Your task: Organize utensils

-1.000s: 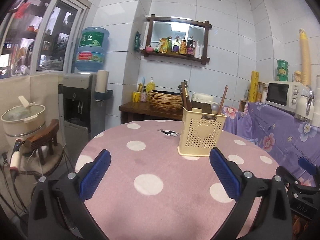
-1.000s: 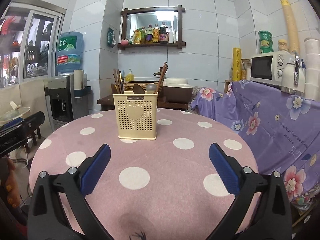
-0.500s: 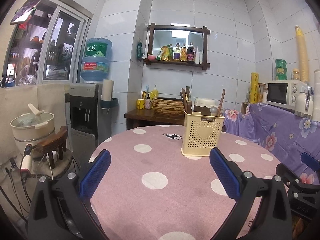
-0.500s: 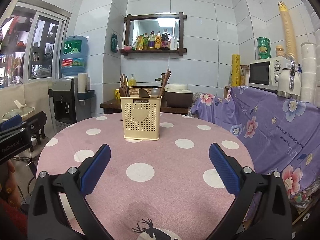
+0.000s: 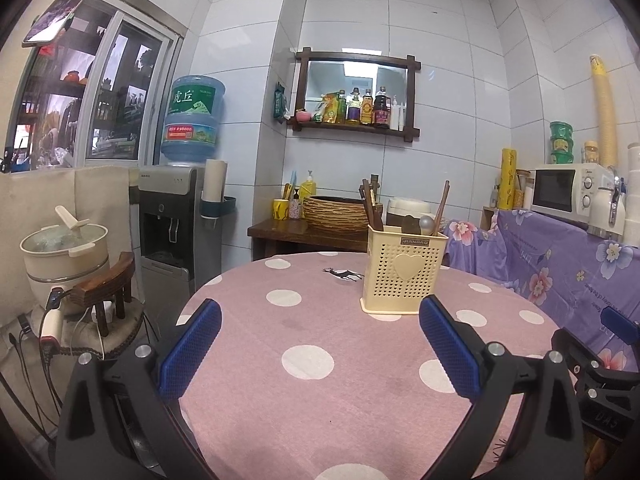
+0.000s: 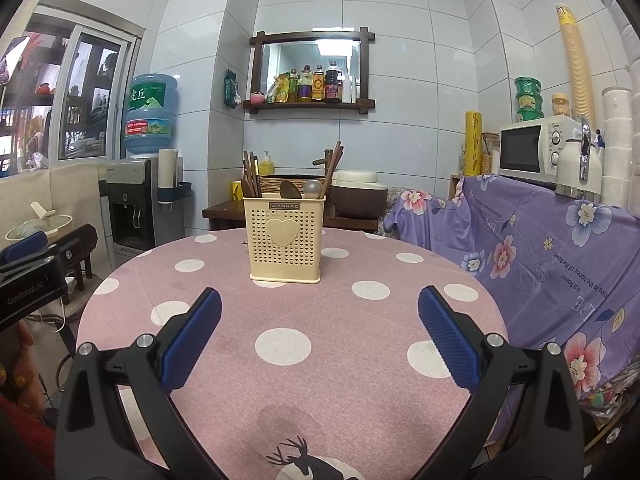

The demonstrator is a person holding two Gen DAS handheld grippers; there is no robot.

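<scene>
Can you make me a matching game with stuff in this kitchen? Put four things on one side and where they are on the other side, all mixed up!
Things:
1. utensil holder
2. water bottle
3. sauce bottles
4. microwave

Places:
A. on the wall shelf under the mirror
B. on the purple flowered cloth, at the right
C. on the pink dotted table
D. upside down on the water dispenser

Pairs: 1-C, 2-D, 3-A, 4-B
</scene>
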